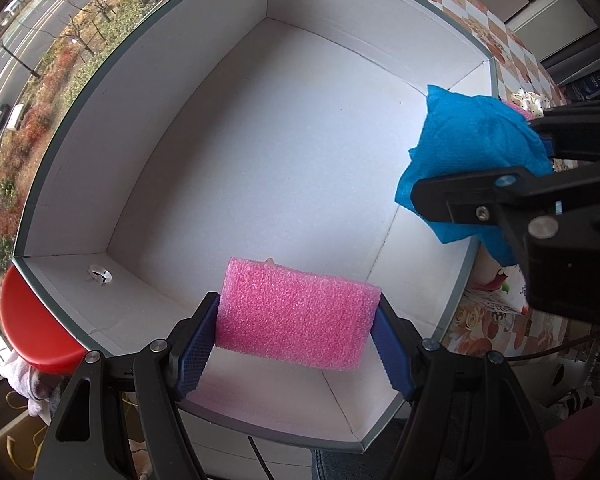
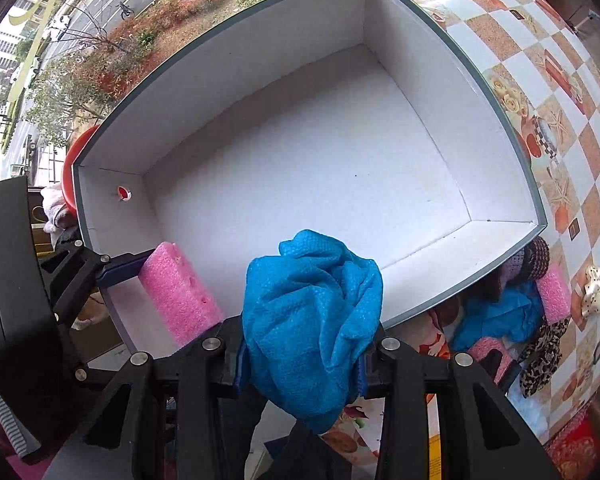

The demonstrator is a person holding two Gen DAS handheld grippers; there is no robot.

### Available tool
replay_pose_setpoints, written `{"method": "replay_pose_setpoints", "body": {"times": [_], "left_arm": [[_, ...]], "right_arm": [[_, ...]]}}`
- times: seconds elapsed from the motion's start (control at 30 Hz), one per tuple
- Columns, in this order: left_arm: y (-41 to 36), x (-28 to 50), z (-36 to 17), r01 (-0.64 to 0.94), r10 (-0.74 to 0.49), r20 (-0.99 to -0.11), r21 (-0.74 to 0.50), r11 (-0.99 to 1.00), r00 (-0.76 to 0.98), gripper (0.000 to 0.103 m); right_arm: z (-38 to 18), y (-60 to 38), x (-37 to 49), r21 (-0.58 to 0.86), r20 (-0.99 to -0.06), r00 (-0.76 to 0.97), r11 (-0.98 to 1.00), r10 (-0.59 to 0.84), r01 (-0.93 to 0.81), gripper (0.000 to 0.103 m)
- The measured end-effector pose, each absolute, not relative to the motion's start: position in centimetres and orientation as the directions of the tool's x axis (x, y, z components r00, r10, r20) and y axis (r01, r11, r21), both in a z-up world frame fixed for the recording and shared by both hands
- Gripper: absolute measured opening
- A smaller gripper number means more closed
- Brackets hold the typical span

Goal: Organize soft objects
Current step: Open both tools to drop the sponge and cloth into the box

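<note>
Foam is sitting clamped in the left hand-held gripper (image 1: 296, 332): a pink foam block (image 1: 296, 312) is being squeezed end to end between the two blue pads (image 1: 198, 344), which are pressing on its short sides. The block is hanging just inside the near wall of the box (image 1: 80, 160), a large open carton with white inner walls and a grey-green rim, and it is sitting above the box floor rather than lying on it, as far as the right wrist view shows.

The right hand-held gripper (image 2: 302, 364) is clenching a crumpled blue cloth (image 2: 312, 320); the fabric is bunching up between its pads and spilling out above and below them. The cloth is hanging over the near rim of the box, toward the box's right corner, well apart from the pink foam block, which is nearer the box's left corner.

Inside the box, the floor is showing bare white, and a small round hole (image 2: 124, 193) is showing in its left wall. Outside the box, just past its right corner, a pile of soft things (image 2: 516, 320) is lying on the counter (image 2: 560, 128), which is wearing a checked, flower-printed covering: another blue cloth, more pink foam, a leopard-print scrunchie and a white dotted one. A red basin (image 1: 32, 320) is sitting beyond the box's left wall.
</note>
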State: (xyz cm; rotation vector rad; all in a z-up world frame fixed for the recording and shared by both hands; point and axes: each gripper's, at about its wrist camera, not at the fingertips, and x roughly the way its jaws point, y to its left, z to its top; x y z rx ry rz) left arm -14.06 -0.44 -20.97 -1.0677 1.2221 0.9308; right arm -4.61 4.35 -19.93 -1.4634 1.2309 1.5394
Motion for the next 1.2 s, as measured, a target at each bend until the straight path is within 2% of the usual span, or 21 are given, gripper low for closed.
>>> {"method": "replay_pose_setpoints", "body": {"times": [0.73, 0.83, 0.9, 0.93, 0.97, 1.0, 1.03, 1.07, 1.17, 1.2], "left_arm": [[1.3, -17.4, -18.5, -0.985, 0.116, -0.992, -0.030, 0.167, 0.050, 0.078], [1.5, -18.1, -18.9, -0.990, 0.087, -0.993, -0.065, 0.125, 0.077, 0.078], [1.7, -18.3, -19.0, -0.990, 0.082, -0.990, -0.102, 0.098, 0.110, 0.082], [1.7, -18.4, -18.9, -0.990, 0.090, -0.989, -0.110, 0.093, 0.119, 0.082], [1.8, -18.4, -18.7, -0.989, 0.098, -0.987, -0.114, 0.093, 0.124, 0.085], [1.8, -18.4, -18.6, -0.989, 0.107, -0.986, -0.114, 0.093, 0.124, 0.088], [1.8, -18.4, -18.4, -0.990, 0.116, -0.986, -0.111, 0.091, 0.121, 0.099], [1.9, -18.3, -18.3, -0.990, 0.126, -0.984, -0.114, 0.087, 0.124, 0.102], [2.0, -18.4, -18.2, -0.988, 0.135, -0.980, -0.136, 0.075, 0.145, 0.103], [2.1, -18.4, -18.2, -0.987, 0.137, -0.979, -0.140, 0.073, 0.149, 0.103]], "right_arm": [[-16.9, 6.0, -5.2, 0.151, -0.988, -0.151, -0.351, -0.028, -0.924, 0.039], [-16.6, 6.2, -4.9, 0.153, -0.988, -0.156, -0.344, -0.019, -0.927, 0.044], [-16.4, 6.2, -4.7, 0.151, -0.988, -0.155, -0.339, -0.013, -0.928, 0.045], [-16.3, 6.2, -4.7, 0.150, -0.988, -0.155, -0.338, -0.014, -0.929, 0.051], [-16.1, 6.6, -4.8, 0.146, -0.988, -0.151, -0.336, -0.011, -0.930, 0.067], [-16.0, 6.6, -4.8, 0.140, -0.989, -0.148, -0.333, -0.002, -0.932, 0.077], [-15.9, 6.5, -5.1, 0.138, -0.989, -0.148, -0.330, 0.007, -0.934, 0.091], [-15.7, 6.5, -5.0, 0.135, -0.989, -0.148, -0.326, 0.016, -0.936, 0.094], [-15.2, 6.6, -4.9, 0.092, -0.992, -0.114, -0.323, 0.050, -0.942, 0.096], [-15.0, 6.6, -4.9, 0.076, -0.993, -0.101, -0.324, 0.060, -0.943, 0.102]]}}
